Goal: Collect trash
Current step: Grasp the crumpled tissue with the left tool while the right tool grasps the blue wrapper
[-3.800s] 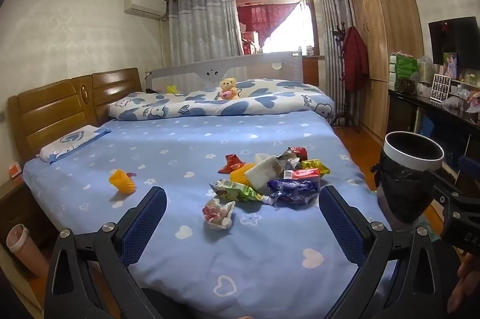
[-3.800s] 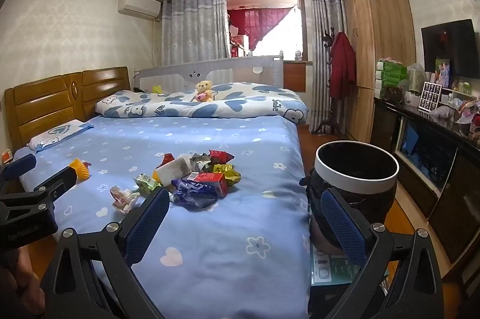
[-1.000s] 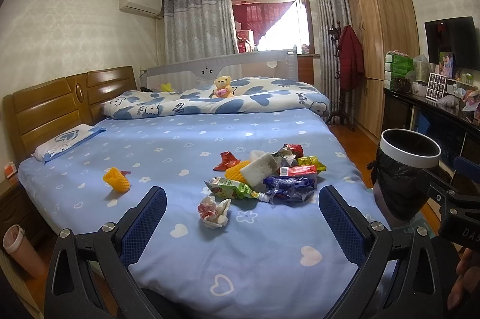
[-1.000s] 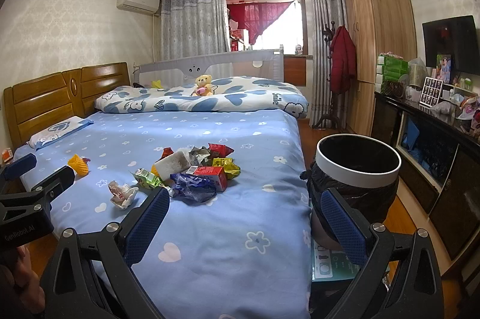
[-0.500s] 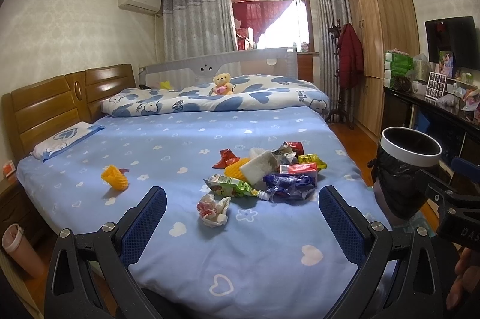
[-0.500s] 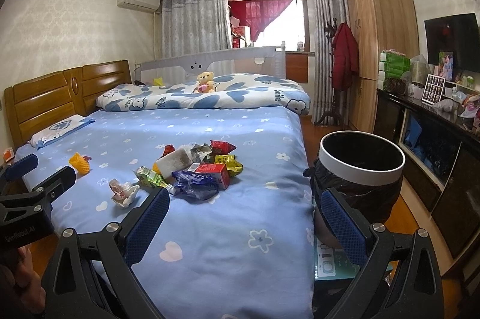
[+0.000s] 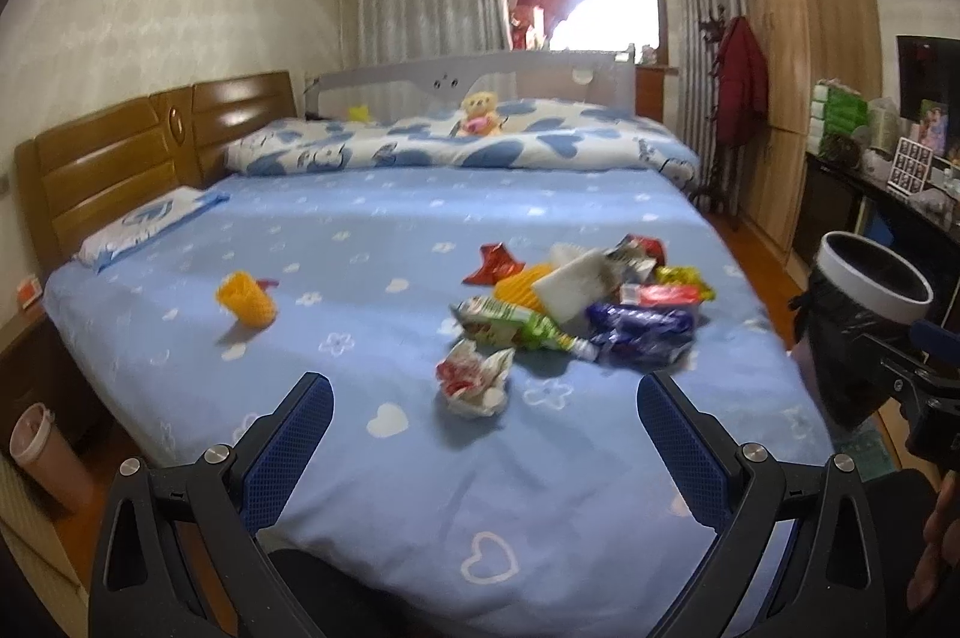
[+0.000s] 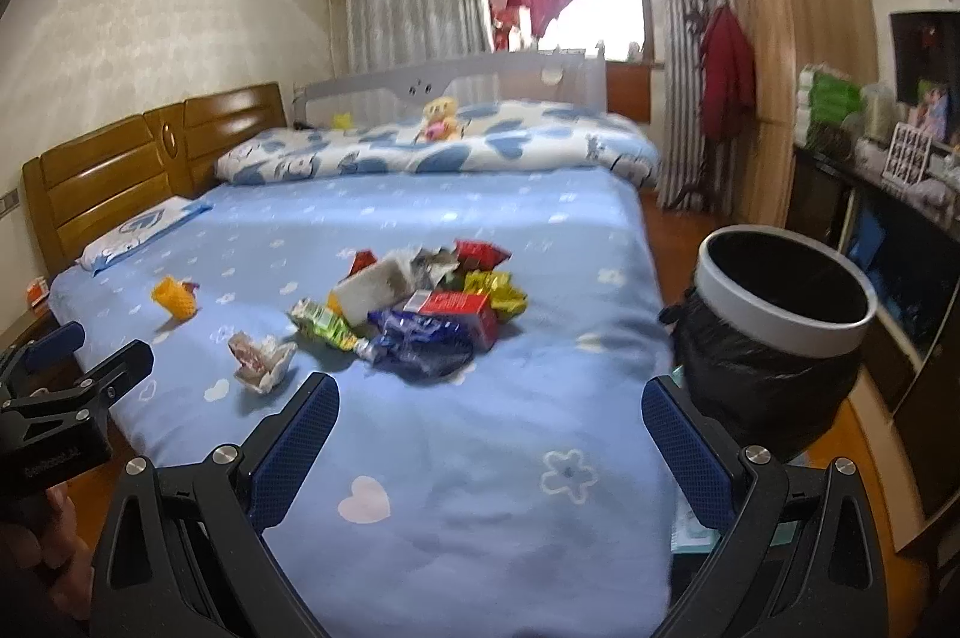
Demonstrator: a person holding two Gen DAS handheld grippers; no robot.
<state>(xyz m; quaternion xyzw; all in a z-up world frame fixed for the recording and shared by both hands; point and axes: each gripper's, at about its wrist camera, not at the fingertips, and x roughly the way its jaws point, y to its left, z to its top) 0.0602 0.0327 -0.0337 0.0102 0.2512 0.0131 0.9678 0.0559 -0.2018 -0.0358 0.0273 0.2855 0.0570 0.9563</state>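
A pile of wrappers [image 7: 591, 299] lies on the blue bed [image 7: 372, 242]; it also shows in the right wrist view [image 8: 420, 308]. A crumpled white and red wrapper [image 7: 474, 377] lies nearest my left gripper [image 7: 483, 443], which is open and empty above the bed's near edge. A yellow foam net [image 7: 247, 299] lies apart to the left. My right gripper [image 8: 489, 437] is open and empty, short of a blue wrapper [image 8: 420, 344]. A black-bagged bin with a white rim [image 8: 780, 326] stands right of the bed.
A folded quilt [image 7: 456, 143] with a teddy bear [image 7: 479, 113] lies at the far side. A wooden headboard [image 7: 120, 164] is on the left, a wardrobe [image 7: 786, 98] and dark sideboard [image 8: 900, 242] on the right. A pink cup [image 7: 45, 458] stands on the floor left.
Both grippers have moved forward toward the bed; the trash pile and bin look larger and closer. Both stay open.
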